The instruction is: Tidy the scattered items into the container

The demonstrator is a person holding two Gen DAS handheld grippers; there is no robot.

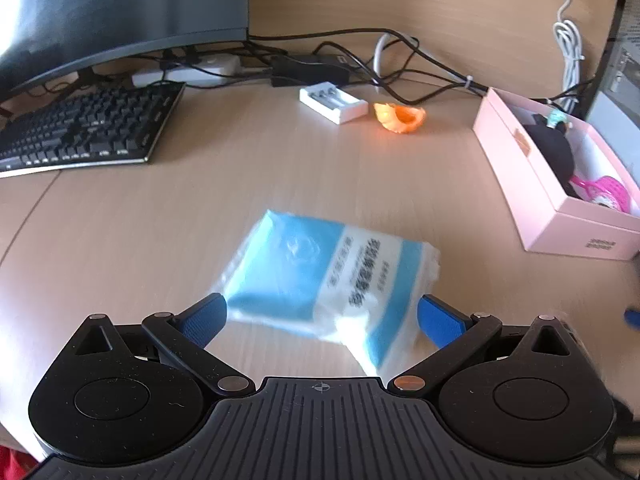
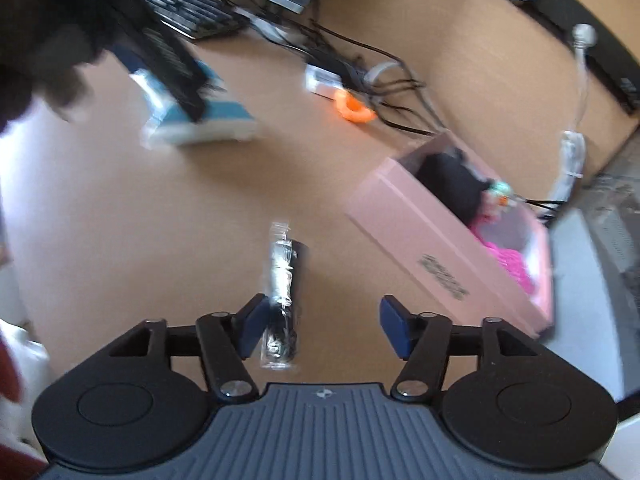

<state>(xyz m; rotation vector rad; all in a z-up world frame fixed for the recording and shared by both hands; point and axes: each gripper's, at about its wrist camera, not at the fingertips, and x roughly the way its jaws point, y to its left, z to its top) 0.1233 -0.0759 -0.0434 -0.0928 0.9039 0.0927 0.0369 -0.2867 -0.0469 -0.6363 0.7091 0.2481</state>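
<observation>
A blue and white tissue pack (image 1: 320, 276) lies on the desk between the open fingers of my left gripper (image 1: 322, 316); neither pad touches it. The pack also shows in the right wrist view (image 2: 200, 116) under the left gripper's dark body. My right gripper (image 2: 322, 326) is open over a black item in clear wrap (image 2: 282, 296), which lies next to its left pad. The pink box (image 1: 552, 184) stands at the right and holds a black item and pink things; it also shows in the right wrist view (image 2: 440, 256). A white battery case (image 1: 334, 103) and an orange shell (image 1: 400, 117) lie further back.
A black keyboard (image 1: 84, 128) and a monitor (image 1: 120, 12) stand at the back left. A tangle of black cables with a power strip (image 1: 312, 68) runs along the back. A white coiled cable (image 1: 568, 44) hangs at the back right.
</observation>
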